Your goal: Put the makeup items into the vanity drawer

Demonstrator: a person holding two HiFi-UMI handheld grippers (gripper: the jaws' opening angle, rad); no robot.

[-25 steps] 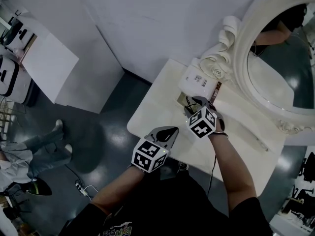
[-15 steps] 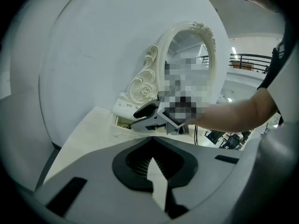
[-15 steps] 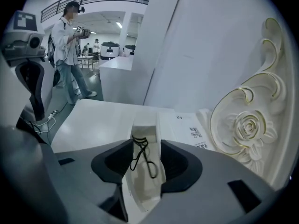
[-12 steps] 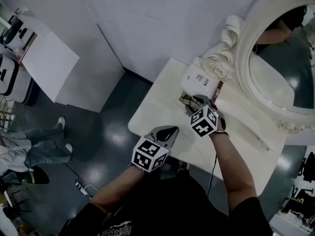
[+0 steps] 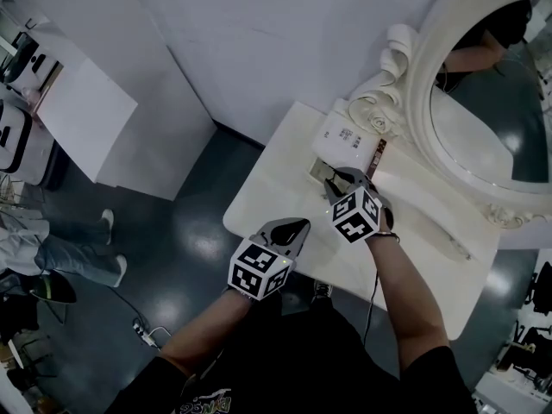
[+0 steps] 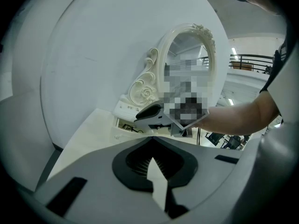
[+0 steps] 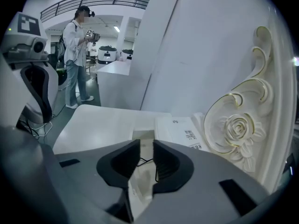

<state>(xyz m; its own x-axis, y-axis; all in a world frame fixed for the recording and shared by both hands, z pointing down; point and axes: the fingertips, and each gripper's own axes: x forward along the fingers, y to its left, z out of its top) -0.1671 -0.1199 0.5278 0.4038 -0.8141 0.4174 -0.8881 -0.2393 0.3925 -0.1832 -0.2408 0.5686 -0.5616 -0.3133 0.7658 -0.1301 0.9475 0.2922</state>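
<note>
Narrowing to a slim gap, the right gripper's jaws have just been closing, nothing pinched between them. Directly below, thin dark makeup items lie in the open drawer. The left gripper, jaws together, hovers by the vanity edge, unmoved since before.

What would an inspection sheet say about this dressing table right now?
Surface: white vanity top.
Job's things: open compartment in the top; thin dark wiry item inside; no makeup identifiable.
Clutter: white labelled box beside the mirror.
Tools: left tool shut, empty; right tool over the compartment, jaws have just been closing, a gap between them, gripping nothing.
Cables: thin cable below the right wrist.
Surroundings: person standing on grey floor; white cabinet.
</note>
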